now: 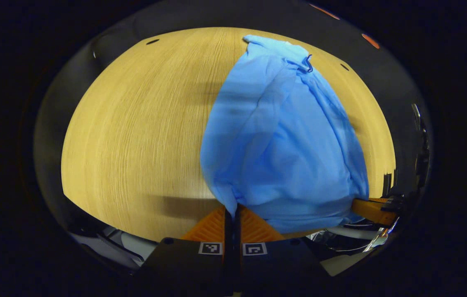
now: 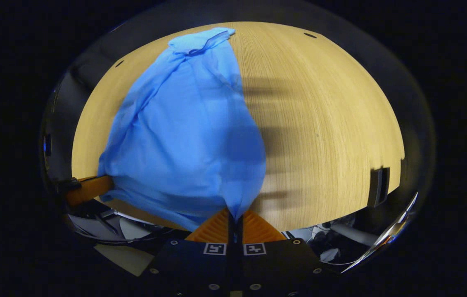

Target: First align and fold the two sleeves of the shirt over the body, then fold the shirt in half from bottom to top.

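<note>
A light blue shirt (image 1: 278, 136) hangs stretched over the wooden table (image 1: 134, 136), its far end resting on the tabletop. My left gripper (image 1: 231, 211) is shut on the shirt's near left corner, the cloth pinched between its fingers. In the right gripper view the same blue shirt (image 2: 183, 140) rises from my right gripper (image 2: 235, 218), which is shut on the near right corner. The right gripper (image 1: 371, 209) also appears at the shirt's lower right edge in the left gripper view. The left gripper (image 2: 88, 189) appears at the shirt's lower left edge in the right gripper view.
The round wooden table (image 2: 332, 136) extends wide beside the shirt on both sides. Shadows of the grippers fall on the wood. A dark block (image 2: 378, 186) sits at the table's near right edge. Below the near edge lies booth clutter and pale floor.
</note>
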Demonstrator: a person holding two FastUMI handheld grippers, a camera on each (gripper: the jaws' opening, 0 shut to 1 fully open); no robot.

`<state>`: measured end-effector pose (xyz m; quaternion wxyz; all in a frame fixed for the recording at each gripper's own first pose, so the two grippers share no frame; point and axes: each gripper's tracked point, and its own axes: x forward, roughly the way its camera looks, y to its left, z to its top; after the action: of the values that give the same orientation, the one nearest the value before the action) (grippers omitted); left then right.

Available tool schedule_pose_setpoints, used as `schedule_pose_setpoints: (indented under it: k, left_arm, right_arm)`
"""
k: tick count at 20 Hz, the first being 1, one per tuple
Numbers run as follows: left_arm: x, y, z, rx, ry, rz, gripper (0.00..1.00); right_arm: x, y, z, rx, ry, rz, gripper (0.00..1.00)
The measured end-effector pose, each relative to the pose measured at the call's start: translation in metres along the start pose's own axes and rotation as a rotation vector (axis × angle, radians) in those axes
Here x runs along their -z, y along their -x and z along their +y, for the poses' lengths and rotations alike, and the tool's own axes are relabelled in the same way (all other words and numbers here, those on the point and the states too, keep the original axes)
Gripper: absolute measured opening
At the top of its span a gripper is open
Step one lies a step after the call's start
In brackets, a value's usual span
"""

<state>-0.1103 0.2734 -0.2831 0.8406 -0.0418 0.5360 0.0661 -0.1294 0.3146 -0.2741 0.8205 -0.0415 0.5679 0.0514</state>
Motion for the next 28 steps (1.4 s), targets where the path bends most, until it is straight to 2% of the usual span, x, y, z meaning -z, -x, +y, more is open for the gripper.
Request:
schedule_pose_setpoints:
  k: [4,7,16,21,26,28]
  left_arm:
    - [-0.066,0.021,-0.010,0.037,0.037,-0.110,0.04]
    - [-0.126,0.029,-0.009,0.027,0.022,-0.204,0.04]
    - [-0.300,0.039,-0.015,0.035,0.014,-0.366,0.04]
    - [-0.380,0.030,-0.008,0.018,0.014,-0.425,0.04]
    - [-0.434,-0.002,0.002,-0.032,-0.013,-0.447,0.04]
    - [-0.446,-0.015,0.010,-0.059,-0.016,-0.444,0.04]
  right_arm:
    - [-0.074,0.026,-0.007,0.001,0.038,-0.152,0.01]
    - [-0.132,0.045,-0.004,-0.025,0.054,-0.256,0.01]
    - [-0.293,0.075,-0.005,-0.018,0.108,-0.457,0.01]
    - [-0.367,0.057,0.000,-0.015,0.126,-0.498,0.00]
    - [-0.422,0.023,0.007,-0.012,0.161,-0.507,0.00]
    - [-0.436,0.010,0.015,-0.058,0.141,-0.500,0.00]
